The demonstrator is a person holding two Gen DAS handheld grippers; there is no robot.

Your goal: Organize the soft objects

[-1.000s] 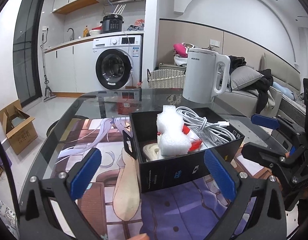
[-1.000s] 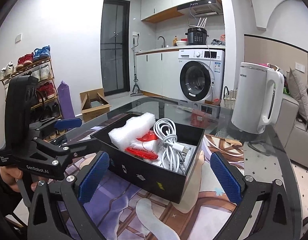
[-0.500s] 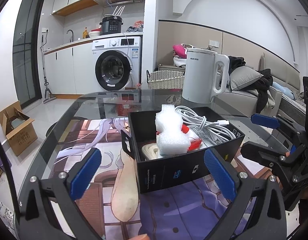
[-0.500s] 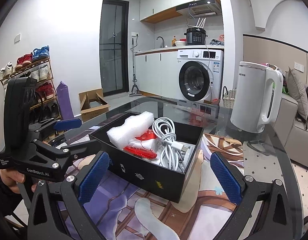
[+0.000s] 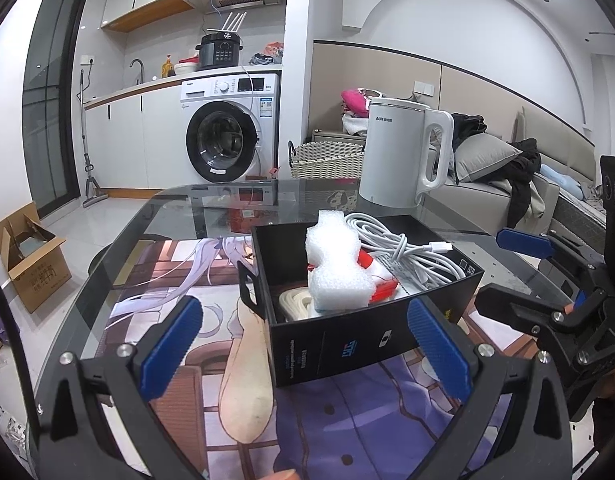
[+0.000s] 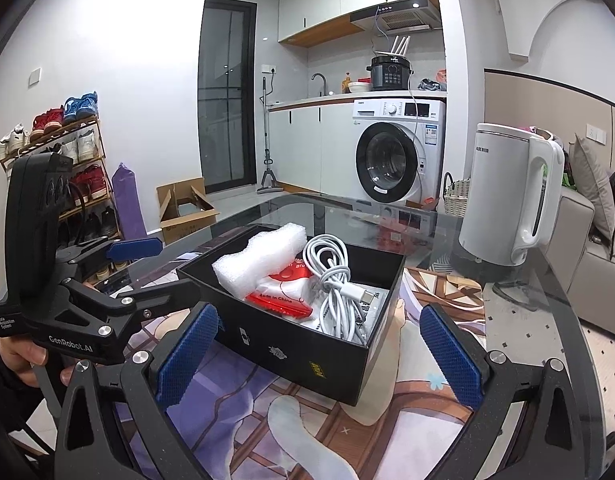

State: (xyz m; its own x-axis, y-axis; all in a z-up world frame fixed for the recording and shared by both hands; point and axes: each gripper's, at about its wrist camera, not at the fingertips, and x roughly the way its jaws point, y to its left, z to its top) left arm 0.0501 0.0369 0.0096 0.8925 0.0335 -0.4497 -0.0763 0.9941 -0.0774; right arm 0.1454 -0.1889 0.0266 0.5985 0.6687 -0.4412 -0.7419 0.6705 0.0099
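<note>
A black open box stands on the glass table over a printed mat. Inside lie a white foam piece, a red-and-white packet, a coiled white cable and a cream coil. My left gripper is open, its blue pads wide apart just in front of the box. My right gripper is also open, nothing between its fingers, facing the box's near corner. Each gripper shows in the other's view: the right one, the left one.
A white electric kettle stands on the table behind the box. Beyond the table are a washing machine, a wicker basket, a sofa with clothes, a cardboard box on the floor and a shoe rack.
Both grippers stay open and nearly still. The box sits very slightly lower and closer in both views; nothing was grasped or released.
</note>
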